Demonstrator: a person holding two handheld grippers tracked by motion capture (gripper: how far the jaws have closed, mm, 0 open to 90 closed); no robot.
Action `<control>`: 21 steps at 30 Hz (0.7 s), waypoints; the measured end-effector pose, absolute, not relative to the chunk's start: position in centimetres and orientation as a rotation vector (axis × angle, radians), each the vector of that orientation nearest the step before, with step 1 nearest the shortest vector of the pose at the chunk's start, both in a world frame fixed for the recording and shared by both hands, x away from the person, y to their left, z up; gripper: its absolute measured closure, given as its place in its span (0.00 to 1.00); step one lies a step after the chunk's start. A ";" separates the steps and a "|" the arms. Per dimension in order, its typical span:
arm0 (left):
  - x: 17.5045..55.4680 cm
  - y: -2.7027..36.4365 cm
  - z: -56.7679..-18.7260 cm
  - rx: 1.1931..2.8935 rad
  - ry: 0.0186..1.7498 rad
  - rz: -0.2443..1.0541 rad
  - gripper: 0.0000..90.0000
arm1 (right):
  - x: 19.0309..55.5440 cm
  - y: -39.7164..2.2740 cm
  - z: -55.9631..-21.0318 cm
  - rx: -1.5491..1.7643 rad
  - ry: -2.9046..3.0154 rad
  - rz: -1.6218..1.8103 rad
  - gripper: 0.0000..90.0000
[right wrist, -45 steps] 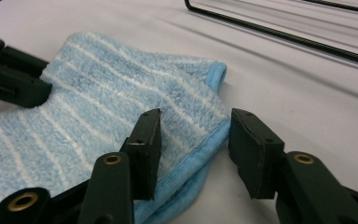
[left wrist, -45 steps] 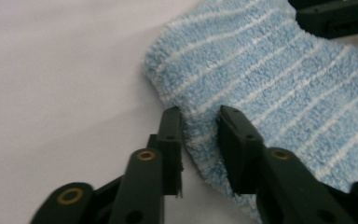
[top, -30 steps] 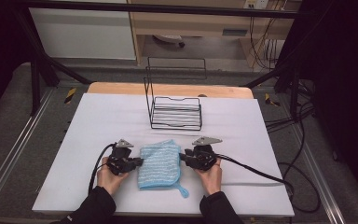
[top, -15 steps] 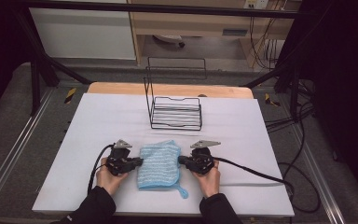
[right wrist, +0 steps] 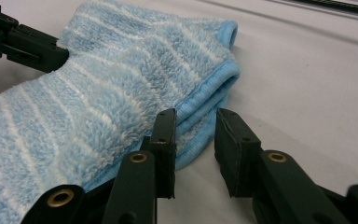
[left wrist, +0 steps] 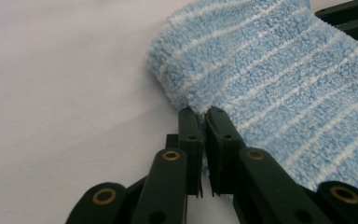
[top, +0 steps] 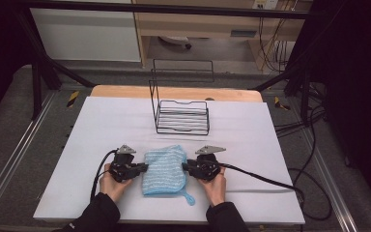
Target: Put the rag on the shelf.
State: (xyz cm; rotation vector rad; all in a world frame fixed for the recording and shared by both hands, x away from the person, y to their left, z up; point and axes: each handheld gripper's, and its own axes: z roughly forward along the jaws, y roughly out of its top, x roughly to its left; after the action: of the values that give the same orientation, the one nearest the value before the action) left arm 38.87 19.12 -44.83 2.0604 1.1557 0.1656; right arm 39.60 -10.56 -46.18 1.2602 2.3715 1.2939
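A folded light-blue cloth with white stripes (top: 164,169) lies on the white table (top: 270,145) near its front edge. My left gripper (top: 145,168) is at the cloth's left side. In the left gripper view its jaws (left wrist: 204,112) are shut on a pinch of the fluffy cloth (left wrist: 279,79). My right gripper (top: 184,166) is at the cloth's right side. In the right gripper view its jaws (right wrist: 194,114) stand apart, having just been opening. The cloth's hemmed edge (right wrist: 205,98) lies between them, not pressed.
A black wire rack (top: 182,116) stands upright at mid-table, beyond the cloth. The right gripper's black cable (top: 261,179) trails off to the right across the table. A small blue loop (top: 189,198) hangs from the cloth's near right corner.
The right gripper has edged slightly toward the table's front edge beside the cloth. The left gripper and the cloth have stayed where they were.
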 end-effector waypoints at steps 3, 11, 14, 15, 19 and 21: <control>38.8 19.1 -44.9 2.059 1.155 0.173 0.92 | 39.5 -10.4 -46.3 1.263 2.366 1.308 0.83; 38.6 19.1 -44.9 2.048 1.158 0.179 0.94 | 38.9 -10.5 -46.0 1.274 2.382 1.331 0.98; 38.6 19.1 -44.8 2.045 1.163 0.175 0.95 | 38.0 -10.8 -45.1 1.281 2.388 1.353 0.98; 38.6 19.1 -44.8 2.045 1.166 0.174 0.95 | 37.7 -10.9 -44.8 1.294 2.391 1.358 0.98; 38.5 19.1 -44.8 2.042 1.171 0.176 0.96 | 36.6 -11.0 -44.8 1.313 2.414 1.329 0.98; 38.5 19.1 -44.8 2.038 1.171 0.180 0.96 | 36.4 -10.7 -45.4 1.320 2.420 1.288 0.98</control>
State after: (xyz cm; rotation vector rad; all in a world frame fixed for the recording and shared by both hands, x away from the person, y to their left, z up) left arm 38.50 19.12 -44.80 2.0383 1.1707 0.1795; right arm 36.38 -10.73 -45.43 1.3197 2.4198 1.2880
